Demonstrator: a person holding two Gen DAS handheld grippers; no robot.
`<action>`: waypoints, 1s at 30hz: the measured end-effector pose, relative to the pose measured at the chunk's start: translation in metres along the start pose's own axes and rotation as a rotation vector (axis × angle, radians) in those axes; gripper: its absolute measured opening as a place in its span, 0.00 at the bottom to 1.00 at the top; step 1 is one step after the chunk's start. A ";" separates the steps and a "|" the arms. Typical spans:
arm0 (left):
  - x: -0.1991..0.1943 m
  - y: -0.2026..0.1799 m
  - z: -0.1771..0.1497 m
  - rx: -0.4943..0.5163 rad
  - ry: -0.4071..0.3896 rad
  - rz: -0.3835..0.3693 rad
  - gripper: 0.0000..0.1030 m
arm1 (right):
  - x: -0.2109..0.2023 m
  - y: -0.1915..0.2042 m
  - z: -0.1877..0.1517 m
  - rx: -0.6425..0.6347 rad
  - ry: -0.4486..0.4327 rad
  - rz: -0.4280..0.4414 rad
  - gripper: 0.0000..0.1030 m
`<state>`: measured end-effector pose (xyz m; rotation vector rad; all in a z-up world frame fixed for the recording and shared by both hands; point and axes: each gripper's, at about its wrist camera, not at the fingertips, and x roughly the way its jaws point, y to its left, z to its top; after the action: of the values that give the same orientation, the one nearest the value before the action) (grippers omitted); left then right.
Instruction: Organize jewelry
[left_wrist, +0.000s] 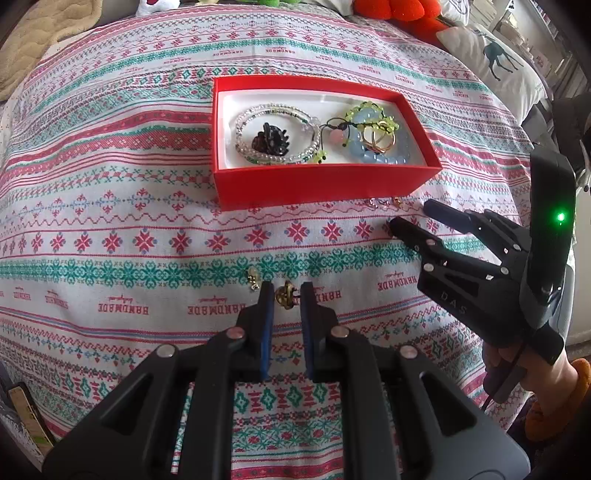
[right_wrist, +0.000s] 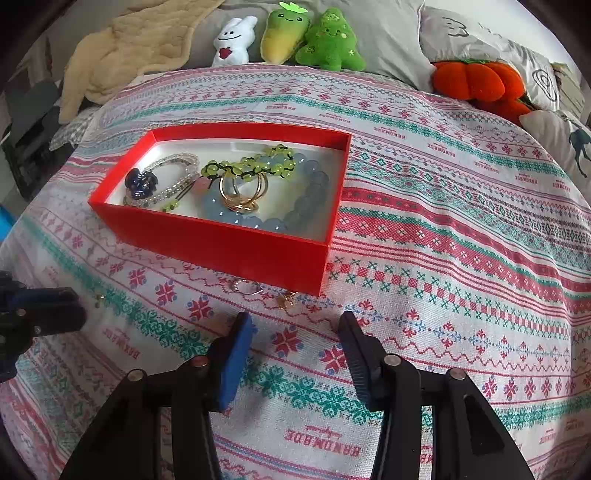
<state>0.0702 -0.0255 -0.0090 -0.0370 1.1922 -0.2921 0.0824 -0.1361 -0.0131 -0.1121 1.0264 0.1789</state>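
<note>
A red box (left_wrist: 317, 184) (right_wrist: 221, 243) on the patterned cloth holds bead bracelets (left_wrist: 277, 136), a blue bead bracelet (right_wrist: 306, 203), gold rings (right_wrist: 240, 195) and a dark flower clip (left_wrist: 271, 140). My left gripper (left_wrist: 286, 291) has its jaws narrowly apart around a small gold earring (left_wrist: 283, 294) on the cloth, not clamped. A second gold earring (left_wrist: 253, 278) lies just left of it. My right gripper (right_wrist: 295, 325) is open and empty, just short of a silver ring (right_wrist: 245, 287) and a gold piece (right_wrist: 286, 300) by the box's front wall. It also shows in the left wrist view (left_wrist: 408, 218).
Plush toys (right_wrist: 295, 40) and an orange plush pumpkin (right_wrist: 476, 83) line the far edge, with pillows (right_wrist: 480, 37) behind. A beige blanket (right_wrist: 125, 48) lies at the far left. The cloth (right_wrist: 443, 258) spreads right of the box.
</note>
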 end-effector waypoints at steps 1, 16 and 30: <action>0.001 -0.001 0.000 0.001 0.004 -0.004 0.15 | -0.001 0.000 0.001 0.005 -0.001 0.010 0.37; 0.005 -0.005 -0.001 0.001 0.030 -0.030 0.15 | 0.007 0.019 0.009 0.006 0.007 0.110 0.29; 0.008 -0.004 0.002 -0.010 0.043 -0.037 0.15 | 0.024 0.020 0.020 0.025 0.011 0.090 0.32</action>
<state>0.0735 -0.0310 -0.0148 -0.0613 1.2365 -0.3206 0.1073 -0.1103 -0.0237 -0.0441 1.0445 0.2471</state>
